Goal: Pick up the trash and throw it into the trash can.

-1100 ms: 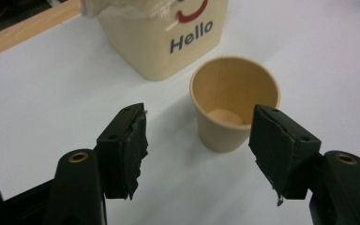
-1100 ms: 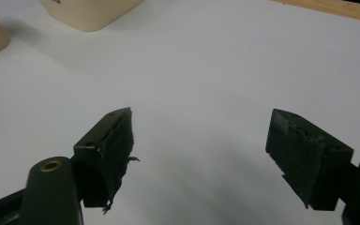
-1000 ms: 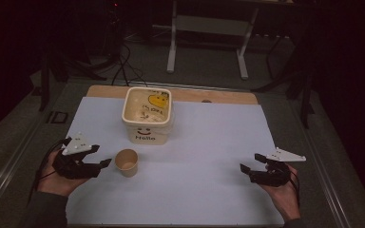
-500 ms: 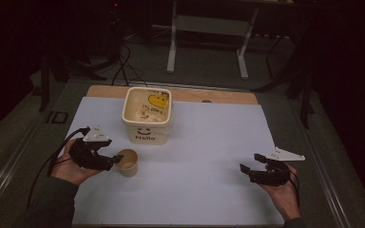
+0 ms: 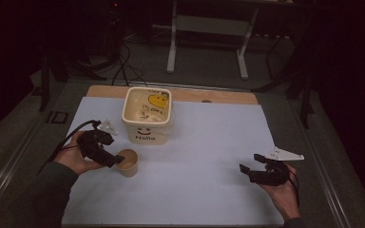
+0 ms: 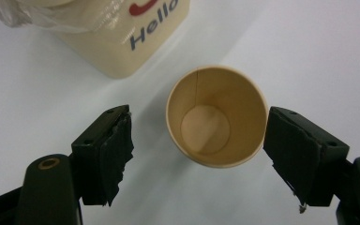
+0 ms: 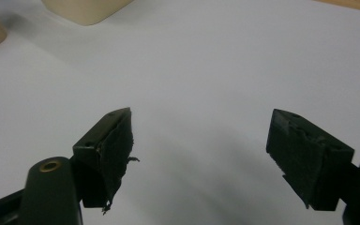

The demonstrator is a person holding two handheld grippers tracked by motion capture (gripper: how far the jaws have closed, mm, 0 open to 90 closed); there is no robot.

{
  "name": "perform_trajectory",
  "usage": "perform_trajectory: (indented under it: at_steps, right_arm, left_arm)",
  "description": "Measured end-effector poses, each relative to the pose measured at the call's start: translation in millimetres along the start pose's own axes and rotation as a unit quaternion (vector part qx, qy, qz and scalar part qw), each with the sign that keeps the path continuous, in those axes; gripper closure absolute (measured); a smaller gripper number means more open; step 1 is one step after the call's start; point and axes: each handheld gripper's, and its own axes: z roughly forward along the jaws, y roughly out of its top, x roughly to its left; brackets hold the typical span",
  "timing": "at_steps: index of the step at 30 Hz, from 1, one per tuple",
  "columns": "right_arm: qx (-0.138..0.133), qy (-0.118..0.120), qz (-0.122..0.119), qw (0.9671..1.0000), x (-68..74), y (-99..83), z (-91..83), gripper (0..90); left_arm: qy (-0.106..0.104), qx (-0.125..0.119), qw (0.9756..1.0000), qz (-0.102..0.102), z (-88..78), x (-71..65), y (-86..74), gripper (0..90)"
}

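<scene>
On the white surface (image 5: 209, 142), the small tan paper cup (image 5: 127, 162) stands upright just in front of the cream "Hello" tub (image 5: 148, 115). Left tool (image 6: 198, 140) is spread wide around the cup, not squeezing. Right tool (image 5: 256, 172) gapes wide too, well apart, holding nothing.

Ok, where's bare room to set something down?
The white sheet is bare between the paper cup and the right hand-held gripper. It is crowded at the left, where bin, cup and left hand-held gripper cluster.
</scene>
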Motion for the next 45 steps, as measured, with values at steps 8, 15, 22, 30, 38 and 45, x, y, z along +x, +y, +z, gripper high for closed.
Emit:
perform_trajectory:
  at_steps: [8,15,22,30,38,45]
  right_arm:
    - [0.002,0.001,0.000,1.0000,-0.3,-0.2,0.4,22.3]
    - [0.005,0.003,-0.001,1.0000,-0.1,-0.3,1.1,22.3]
    - [0.007,0.005,-0.002,1.0000,0.5,-0.1,2.4,22.2]
    - [0.010,0.006,-0.003,0.9999,0.5,-0.1,3.0,22.2]
    - [0.010,0.006,-0.003,0.9999,0.2,-0.2,3.6,22.1]
    - [0.011,0.006,-0.002,0.9999,0.2,-0.3,3.9,21.8]
  left_arm:
    - [-0.013,0.036,0.9989,0.029,-3.5,-0.1,12.0,24.4]
    - [-0.020,0.057,0.9968,0.052,-5.8,1.4,15.1,24.9]
    - [-0.018,0.078,0.9946,0.067,-5.8,3.7,17.0,25.2]
    - [-0.014,0.091,0.9930,0.075,-2.5,1.7,20.1,22.3]
    - [-0.015,0.092,0.9926,0.078,0.6,0.3,23.3,21.1]
    - [-0.017,0.100,0.9913,0.084,6.3,-2.1,25.9,20.6]
